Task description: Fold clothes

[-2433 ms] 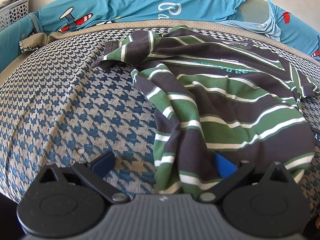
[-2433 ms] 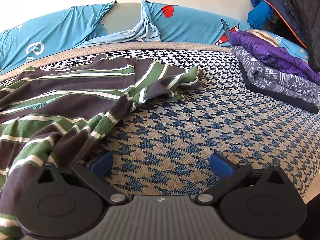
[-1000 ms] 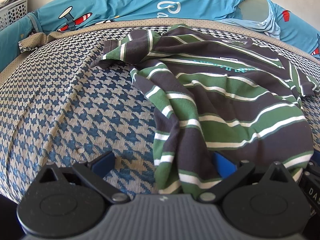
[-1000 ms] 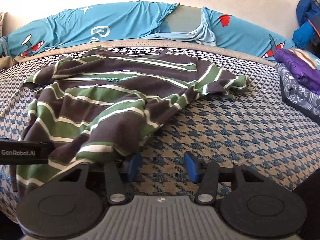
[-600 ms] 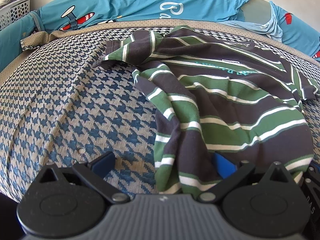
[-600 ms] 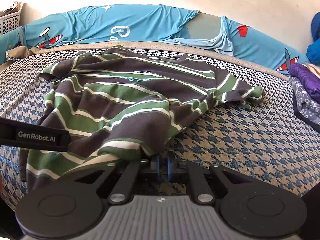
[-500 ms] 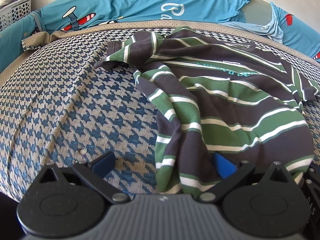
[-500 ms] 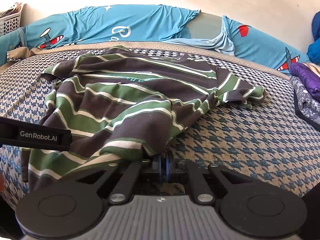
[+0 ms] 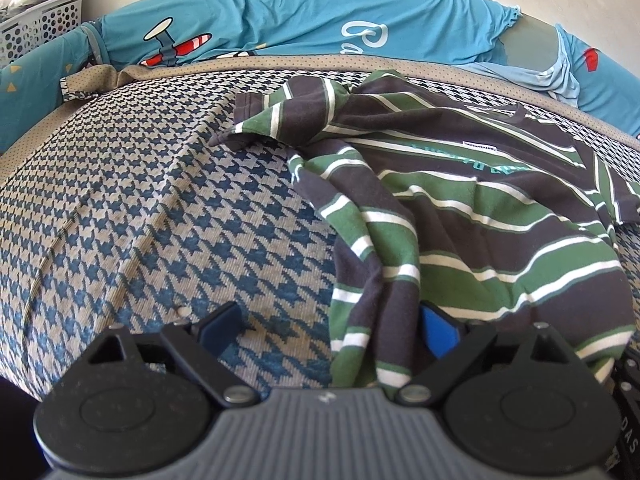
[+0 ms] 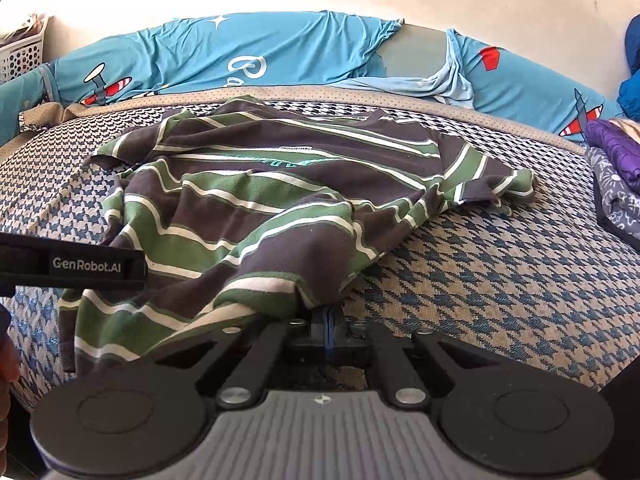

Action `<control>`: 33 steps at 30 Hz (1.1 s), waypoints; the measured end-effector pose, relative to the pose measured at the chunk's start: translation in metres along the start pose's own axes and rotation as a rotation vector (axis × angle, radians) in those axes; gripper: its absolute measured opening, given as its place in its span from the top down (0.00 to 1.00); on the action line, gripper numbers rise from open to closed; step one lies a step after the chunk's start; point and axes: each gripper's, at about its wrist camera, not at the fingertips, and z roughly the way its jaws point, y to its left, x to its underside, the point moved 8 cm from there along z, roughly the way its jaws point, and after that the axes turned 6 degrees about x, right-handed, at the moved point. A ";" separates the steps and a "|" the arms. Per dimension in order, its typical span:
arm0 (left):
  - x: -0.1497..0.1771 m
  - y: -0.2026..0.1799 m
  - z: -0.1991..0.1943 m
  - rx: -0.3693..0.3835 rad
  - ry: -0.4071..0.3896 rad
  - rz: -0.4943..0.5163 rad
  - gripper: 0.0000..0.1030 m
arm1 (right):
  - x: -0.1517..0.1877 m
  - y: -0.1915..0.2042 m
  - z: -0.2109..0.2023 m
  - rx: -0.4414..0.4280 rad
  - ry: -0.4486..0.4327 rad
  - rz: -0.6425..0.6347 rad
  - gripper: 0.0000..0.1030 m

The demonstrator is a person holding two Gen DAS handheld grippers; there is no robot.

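Observation:
A dark shirt with green and white stripes (image 9: 480, 216) lies crumpled on the houndstooth bed cover (image 9: 160, 220). My left gripper (image 9: 328, 328) sits at the shirt's near left hem. Its jaws are closing, with a hanging fold of the hem between them, and the pads do not press on it. One blue pad (image 9: 438, 332) peeks out beside the fabric. In the right wrist view the shirt (image 10: 280, 200) tents up toward my right gripper (image 10: 328, 326), which is shut on the near right corner of the hem. The left gripper's strap (image 10: 80, 266) reaches in from the left.
Blue pillows with plane prints (image 10: 260, 56) line the far edge by the wall. A white perforated basket (image 9: 36, 28) stands at the far left. Folded purple and grey clothes (image 10: 616, 168) are stacked at the right. The bed's near edge drops off just under both grippers.
The right gripper swung left to the shirt's hem and its jaws went from wide open to shut on the corner, lifting it a little. The left jaws narrowed slightly around the hem fold.

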 end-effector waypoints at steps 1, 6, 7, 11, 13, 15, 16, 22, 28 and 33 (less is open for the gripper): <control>-0.001 0.001 0.000 -0.006 -0.004 -0.002 0.11 | 0.000 0.000 -0.001 -0.002 0.000 -0.001 0.97; -0.003 0.007 -0.001 -0.032 -0.010 -0.017 0.11 | 0.000 0.002 -0.002 -0.010 0.001 -0.001 0.97; -0.004 0.007 -0.001 -0.037 -0.012 -0.017 0.11 | 0.000 0.002 -0.002 -0.012 0.001 0.002 0.97; -0.005 0.009 -0.001 -0.048 -0.016 -0.027 0.11 | -0.001 0.007 -0.008 -0.064 -0.006 0.001 0.97; -0.007 0.013 -0.002 -0.044 -0.014 -0.043 0.10 | -0.002 0.014 -0.012 -0.089 -0.020 -0.025 0.97; -0.008 0.018 -0.003 -0.044 -0.015 -0.067 0.10 | -0.001 0.020 -0.017 -0.091 -0.042 -0.064 0.97; -0.009 0.022 -0.003 -0.044 -0.015 -0.081 0.10 | -0.001 0.022 -0.018 -0.094 -0.049 -0.076 0.97; -0.010 0.034 -0.005 -0.045 -0.012 -0.128 0.09 | -0.002 0.019 -0.022 -0.100 -0.059 -0.051 0.97; -0.012 0.044 -0.007 -0.048 -0.013 -0.164 0.08 | -0.006 0.014 -0.026 -0.100 -0.081 -0.032 0.97; -0.019 0.061 -0.012 -0.138 -0.048 -0.172 0.09 | -0.007 0.006 -0.025 -0.080 -0.081 0.000 0.97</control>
